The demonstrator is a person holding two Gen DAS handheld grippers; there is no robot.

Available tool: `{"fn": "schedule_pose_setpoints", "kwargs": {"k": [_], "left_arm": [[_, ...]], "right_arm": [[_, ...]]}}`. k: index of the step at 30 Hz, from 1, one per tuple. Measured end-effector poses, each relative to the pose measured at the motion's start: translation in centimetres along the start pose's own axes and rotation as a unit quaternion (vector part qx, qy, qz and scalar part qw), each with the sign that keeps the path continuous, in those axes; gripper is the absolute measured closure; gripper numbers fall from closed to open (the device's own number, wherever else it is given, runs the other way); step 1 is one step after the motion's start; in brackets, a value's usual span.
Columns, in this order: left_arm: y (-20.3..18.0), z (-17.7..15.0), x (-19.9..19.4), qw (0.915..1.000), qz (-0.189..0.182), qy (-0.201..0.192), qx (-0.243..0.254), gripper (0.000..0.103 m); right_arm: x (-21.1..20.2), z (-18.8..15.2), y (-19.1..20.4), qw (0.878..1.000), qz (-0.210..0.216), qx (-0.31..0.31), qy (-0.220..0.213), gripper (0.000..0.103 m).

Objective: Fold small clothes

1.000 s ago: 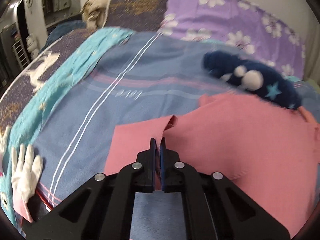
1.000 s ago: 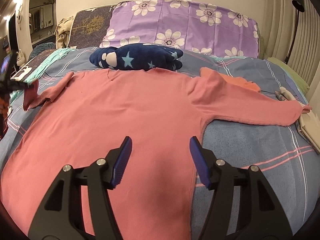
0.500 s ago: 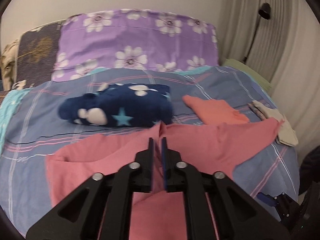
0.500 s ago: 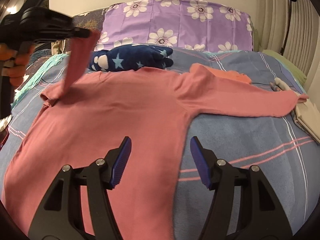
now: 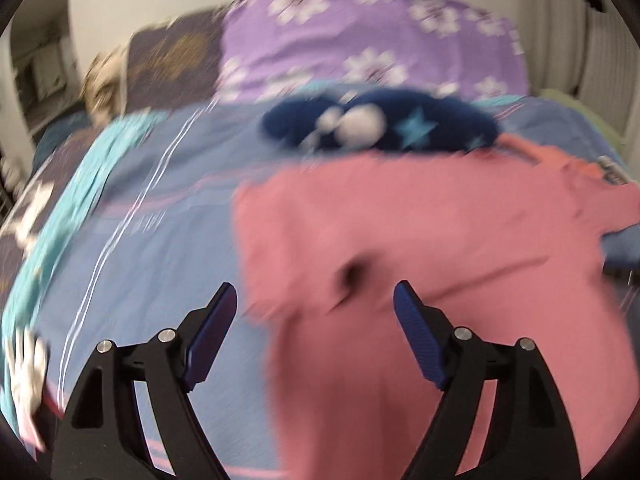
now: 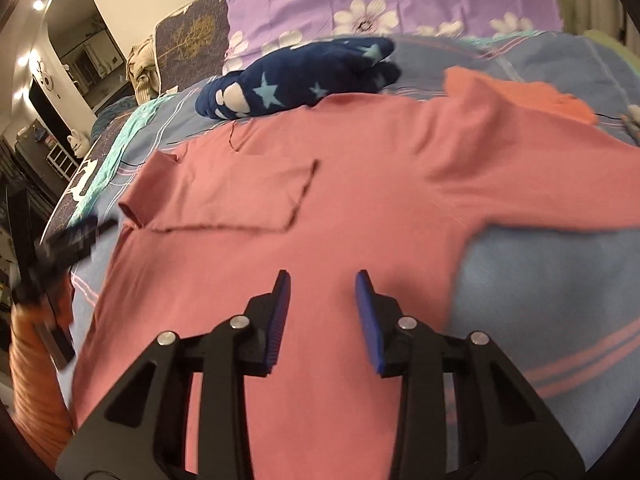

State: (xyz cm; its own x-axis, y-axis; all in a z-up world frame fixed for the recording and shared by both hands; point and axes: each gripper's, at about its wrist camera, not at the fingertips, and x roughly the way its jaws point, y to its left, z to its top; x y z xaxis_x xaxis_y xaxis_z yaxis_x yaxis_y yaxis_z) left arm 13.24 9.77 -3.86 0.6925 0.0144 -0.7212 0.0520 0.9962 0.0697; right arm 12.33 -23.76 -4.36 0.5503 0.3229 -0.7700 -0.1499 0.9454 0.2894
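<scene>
A pink long-sleeved shirt (image 6: 360,216) lies flat on the bed. Its left sleeve (image 6: 232,196) is folded across the chest; the right sleeve (image 6: 540,168) stretches out to the right. My right gripper (image 6: 322,284) is open and empty, hovering over the shirt's lower middle. My left gripper (image 5: 314,300) is open and empty above the shirt's left edge (image 5: 400,260), in a blurred view. It also shows as a blurred dark shape at the left in the right wrist view (image 6: 60,248).
A dark blue starred plush garment (image 6: 304,76) lies beyond the shirt's collar. An orange garment (image 6: 532,96) lies at the back right. Purple floral pillows (image 6: 380,4) line the headboard. A turquoise cloth (image 5: 80,176) and the blue striped bedsheet (image 6: 552,300) surround the shirt.
My left gripper carried the left sleeve over the shirt's chest, let it go and opened, then pulled back left. My right gripper moved slightly closer and narrowed a little, still open.
</scene>
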Motion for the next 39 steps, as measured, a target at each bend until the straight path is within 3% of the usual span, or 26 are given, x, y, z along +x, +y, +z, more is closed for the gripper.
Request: {"fn": "schedule_pose_setpoints", "kwargs": {"k": [4, 6, 8, 12, 13, 15, 16, 19, 21, 23, 26, 30, 33, 36, 38, 39], "left_arm": [[2.7, -2.3, 1.4, 0.9992, 0.023, 0.033, 0.003, 0.022], [2.4, -2.4, 2.0, 0.9991, 0.013, 0.037, 0.015, 0.017], [1.8, -2.2, 2.4, 0.999, 0.012, 0.031, 0.03, 0.017], [0.0, -1.0, 3.8, 0.9964, 0.028, 0.024, 0.076, 0.017], [-0.4, -0.6, 4.1, 0.9953, 0.038, 0.02, 0.086, 0.017], [-0.8, 0.1, 4.7, 0.9929, 0.069, 0.015, 0.096, 0.017], [-0.5, 0.3, 4.9, 0.9925, 0.079, 0.013, 0.093, 0.017], [1.4, 0.3, 5.0, 0.9931, 0.105, 0.005, 0.051, 0.017], [3.3, 0.0, 4.5, 0.9956, 0.094, 0.0, 0.005, 0.017], [4.9, -0.3, 3.8, 0.9965, 0.076, -0.009, -0.034, 0.017], [5.1, -0.5, 3.6, 0.9977, 0.05, -0.015, -0.044, 0.015], [3.5, -0.8, 3.5, 0.9975, 0.067, -0.014, -0.014, 0.015], [2.8, -1.2, 2.8, 0.9975, 0.065, -0.026, 0.002, 0.015], [3.0, -1.3, 3.0, 0.9986, 0.047, -0.023, 0.001, 0.015], [3.1, -1.3, 3.5, 0.9991, 0.041, -0.014, -0.003, 0.015], [3.2, -1.3, 3.7, 0.9991, 0.041, -0.007, -0.005, 0.015]], "right_arm": [[3.2, 2.8, 0.9, 0.999, 0.03, 0.019, 0.021, 0.064], [4.9, 3.9, 1.4, 0.999, 0.033, 0.027, 0.029, 0.058], [6.4, 4.4, 1.7, 0.998, 0.042, 0.032, 0.038, 0.044], [8.7, 5.1, 2.6, 0.998, 0.028, 0.031, 0.045, 0.039], [8.9, 5.2, 3.0, 0.999, 0.021, 0.024, 0.04, 0.04], [9.5, 5.6, 3.8, 0.999, 0.005, 0.012, 0.035, 0.073], [9.6, 5.8, 4.1, 0.999, -0.01, 0.008, 0.032, 0.102], [7.1, 6.8, 4.4, 1.0, -0.009, 0.015, -0.018, 0.101], [4.4, 7.6, 4.3, 0.998, -0.019, 0.007, -0.063, 0.101], [2.1, 8.3, 3.3, 0.993, -0.062, 0.007, -0.097, 0.101], [2.4, 8.8, 0.9, 0.995, -0.055, 0.025, -0.076, 0.1], [5.9, 7.1, -1.4, 0.995, -0.079, 0.055, -0.007, 0.1], [7.1, 5.7, -2.1, 0.993, -0.102, 0.063, 0.009, 0.101], [6.3, 5.2, -2.8, 0.993, -0.089, 0.073, 0.004, 0.102], [5.4, 5.3, -3.1, 0.994, -0.081, 0.076, -0.01, 0.092], [5.2, 5.4, -3.3, 0.994, -0.077, 0.08, -0.015, 0.081]]}}
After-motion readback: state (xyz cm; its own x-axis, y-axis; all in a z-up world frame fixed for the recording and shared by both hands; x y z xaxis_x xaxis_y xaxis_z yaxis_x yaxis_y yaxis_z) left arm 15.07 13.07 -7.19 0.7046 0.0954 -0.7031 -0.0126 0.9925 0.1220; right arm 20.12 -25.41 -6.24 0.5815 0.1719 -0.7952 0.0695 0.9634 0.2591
